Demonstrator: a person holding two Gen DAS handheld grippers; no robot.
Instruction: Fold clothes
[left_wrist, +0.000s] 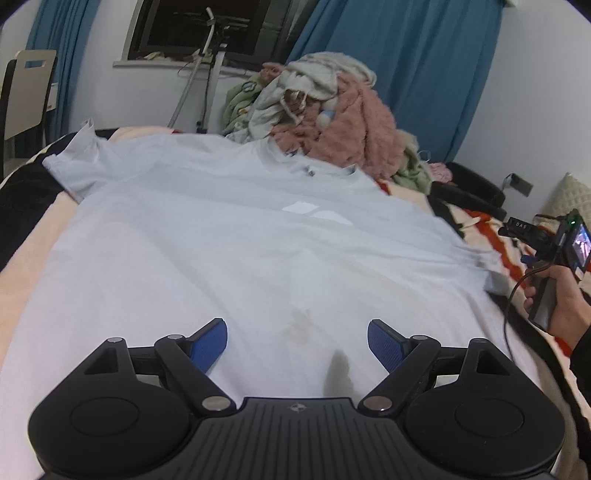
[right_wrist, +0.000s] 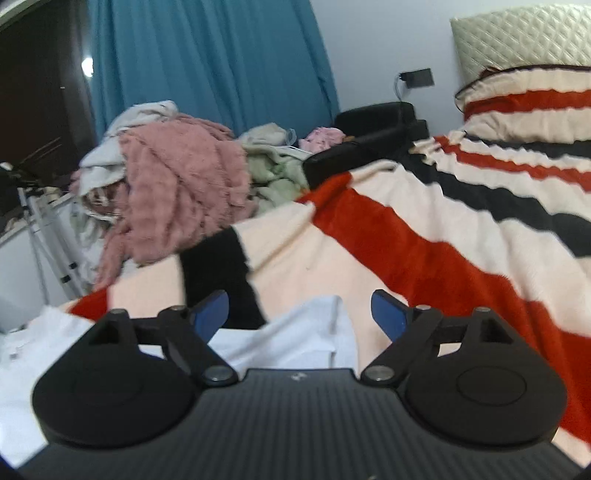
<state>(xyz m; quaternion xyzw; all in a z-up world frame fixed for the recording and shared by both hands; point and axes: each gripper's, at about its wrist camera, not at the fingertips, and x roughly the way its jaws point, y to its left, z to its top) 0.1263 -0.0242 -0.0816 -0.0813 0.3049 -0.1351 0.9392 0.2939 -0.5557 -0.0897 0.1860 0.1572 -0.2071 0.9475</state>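
A big bed blanket (right_wrist: 424, 236) with red, black and cream stripes covers the bed. On it lies a pale blue T-shirt (left_wrist: 236, 236), spread out flat, with one sleeve (left_wrist: 81, 158) sticking out at the far left and the other sleeve (right_wrist: 314, 325) out on the right. No fold shows in it.

Behind the shirt sits a tall pile of clothes (left_wrist: 332, 110), pink, green and grey. It leans close to the shirt's neck. If the shirt gets pulled that way, the pile could tip onto it.

The left gripper (left_wrist: 297, 343) hangs just above the bottom part of the shirt. Its blue fingers are wide apart and hold nothing. The right gripper (right_wrist: 300, 314) is over the right sleeve, also wide open and holding nothing. A hand (left_wrist: 561, 306) holds it by the handle.

The shirt is thin and soft. A pinch could grab only the top layer, or catch the fuzzy blanket too, and then the fold would come out crooked. A cable (left_wrist: 515, 295) hangs from the right gripper near the shirt's edge and could drag on the cloth.

A pale print (left_wrist: 317, 212) on the chest is too blurry to read. A small label (left_wrist: 521, 225) on the right gripper seems to say "DAS".
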